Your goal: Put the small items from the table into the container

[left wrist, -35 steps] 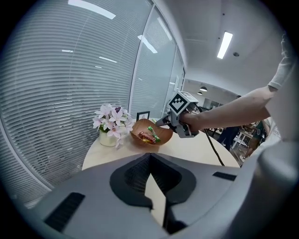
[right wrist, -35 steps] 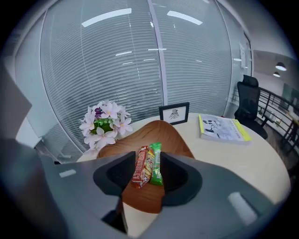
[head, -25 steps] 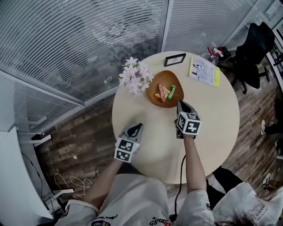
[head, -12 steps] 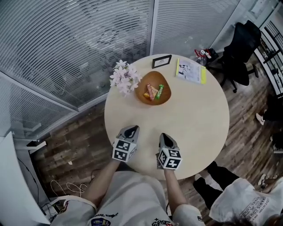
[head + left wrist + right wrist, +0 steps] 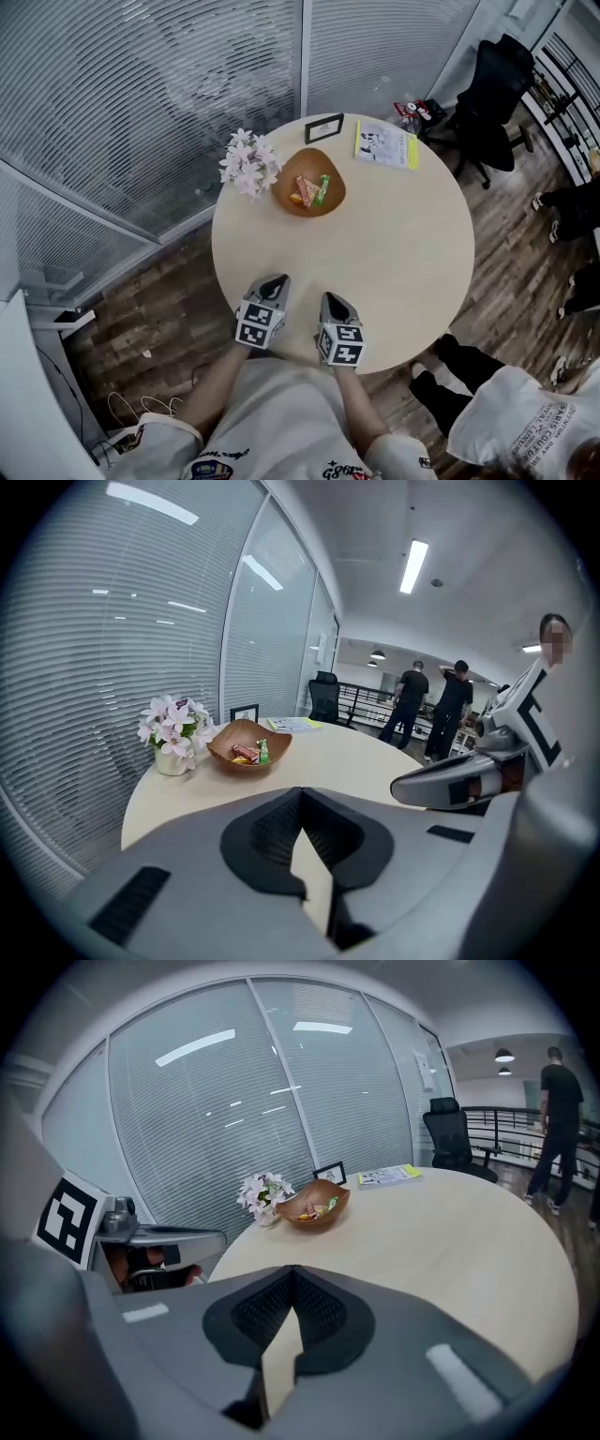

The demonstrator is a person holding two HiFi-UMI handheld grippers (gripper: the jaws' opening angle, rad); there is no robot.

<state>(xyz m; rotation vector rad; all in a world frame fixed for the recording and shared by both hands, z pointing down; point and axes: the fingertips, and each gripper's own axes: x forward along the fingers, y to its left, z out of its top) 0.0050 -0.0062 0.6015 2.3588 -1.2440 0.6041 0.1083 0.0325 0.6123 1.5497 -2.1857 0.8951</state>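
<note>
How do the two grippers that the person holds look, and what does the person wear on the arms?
The left gripper and the right gripper each have a grey, tapered body with black textured pads inside the jaws. Each carries a white cube with black square markers. The person wears a light short-sleeved shirt with dark print.

Blinded glass walls (image 5: 169, 84); wood floor (image 5: 178, 309); black chair (image 5: 487, 103).
</note>
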